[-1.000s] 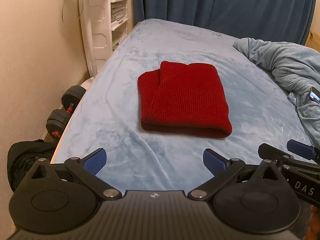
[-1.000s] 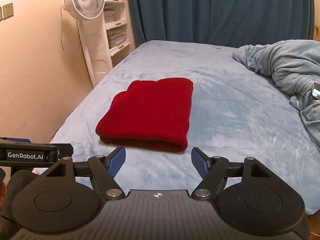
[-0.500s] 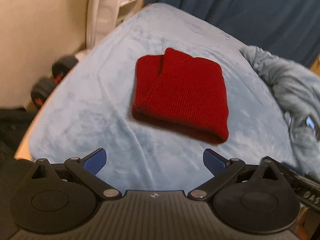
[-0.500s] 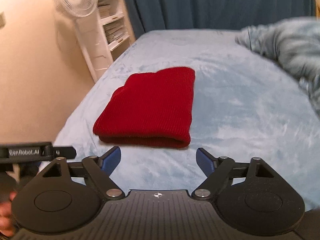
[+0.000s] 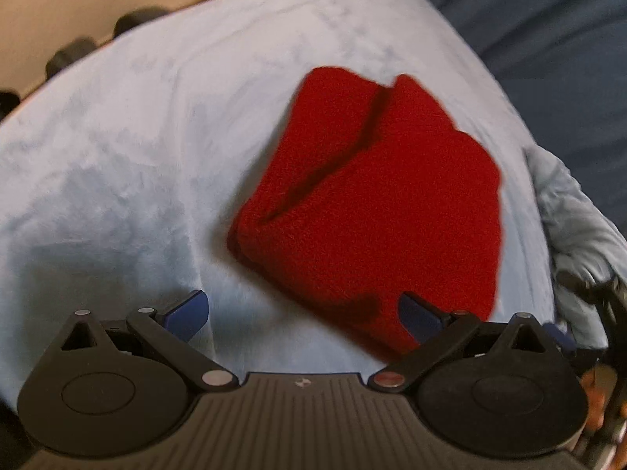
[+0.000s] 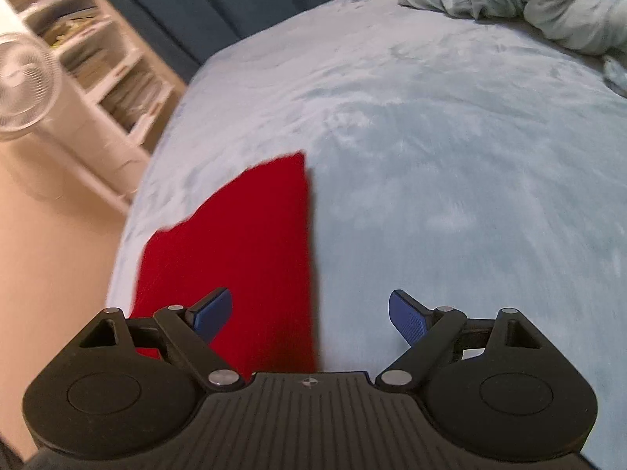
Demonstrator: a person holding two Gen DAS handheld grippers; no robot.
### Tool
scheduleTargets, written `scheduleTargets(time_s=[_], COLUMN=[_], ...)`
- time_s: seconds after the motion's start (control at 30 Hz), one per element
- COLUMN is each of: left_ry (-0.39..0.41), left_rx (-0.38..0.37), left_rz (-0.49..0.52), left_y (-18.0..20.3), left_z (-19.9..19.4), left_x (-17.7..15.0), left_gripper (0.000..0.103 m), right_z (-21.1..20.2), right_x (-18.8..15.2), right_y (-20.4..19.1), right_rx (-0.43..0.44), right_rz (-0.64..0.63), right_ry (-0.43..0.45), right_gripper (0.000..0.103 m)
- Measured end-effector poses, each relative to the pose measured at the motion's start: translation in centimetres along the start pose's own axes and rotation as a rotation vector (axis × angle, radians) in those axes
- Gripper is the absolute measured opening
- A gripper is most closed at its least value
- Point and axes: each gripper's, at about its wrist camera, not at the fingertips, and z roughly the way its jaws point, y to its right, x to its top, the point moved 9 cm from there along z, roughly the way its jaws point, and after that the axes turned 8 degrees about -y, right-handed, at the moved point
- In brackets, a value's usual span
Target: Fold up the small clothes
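The red knit garment (image 5: 376, 203) lies folded on the pale blue bedspread (image 5: 129, 164); the left gripper (image 5: 301, 313) gapes empty above it, and the right gripper (image 6: 309, 315) is opening, gripping nothing.

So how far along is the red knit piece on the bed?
Done: the red knit garment already lies folded over itself on the light blue blanket. In hand: nothing; left tool is open, right tool is opening, both empty above its near edge. Left: any final fold.
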Motion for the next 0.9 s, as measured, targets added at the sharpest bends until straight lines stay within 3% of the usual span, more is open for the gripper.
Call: scheduleTargets(time_s=[0.13, 0.37, 0.57, 0.63, 0.67, 0.7, 0.73, 0.8, 0.9], left_ry=[-0.021, -0.025, -0.042, -0.030, -0.016, -0.005, -0.001, -0.008, -0.011], left_rx=[0.015, -0.023, -0.059, -0.081, -0.081, -0.089, -0.086, -0.058, -0.022], left_rz=[-0.073, -0.116, -0.125, -0.188, -0.215, -0.210, -0.190, -0.115, 0.057], left_y=[-1.1, -1.7, -1.7, -2.3, -2.7, -2.8, -2.7, -2.0, 0.4], left_z=[2.0, 3.6, 3.6, 3.1, 2.8, 2.5, 2.2, 2.0, 2.3], left_x=[1.2, 3.0, 2.9, 3.1, 3.4, 3.8, 4.3, 4.8, 8.1], left_gripper=[0.103, 0.103, 0.103, 0.100, 0.085, 0.066, 0.065, 0.050, 0.042], right_z=[6.5, 14.9, 18.3, 18.9, 18.9, 18.9, 18.7, 17.7, 15.1], right_x=[4.8, 8.9, 11.5, 11.8, 11.9, 11.8, 11.6, 11.1, 9.1], right_y=[0.7, -1.3, -3.9, -4.5, -4.8, -5.2, -5.4, -5.5, -3.0], right_rx=[-0.031, -0.017, -0.068, -0.019, 0.014, 0.051, 0.065, 0.056, 0.056], right_rz=[0.052, 0.034, -0.150, -0.165, -0.170, -0.189, -0.221, -0.276, -0.220], right_ry=[-0.056, -0.173, -0.220, -0.249, -0.264, -0.287, -0.297, -0.282, -0.221], right_gripper=[0.088, 0.092, 0.094, 0.078, 0.053, 0.038, 0.033, 0.024, 0.020])
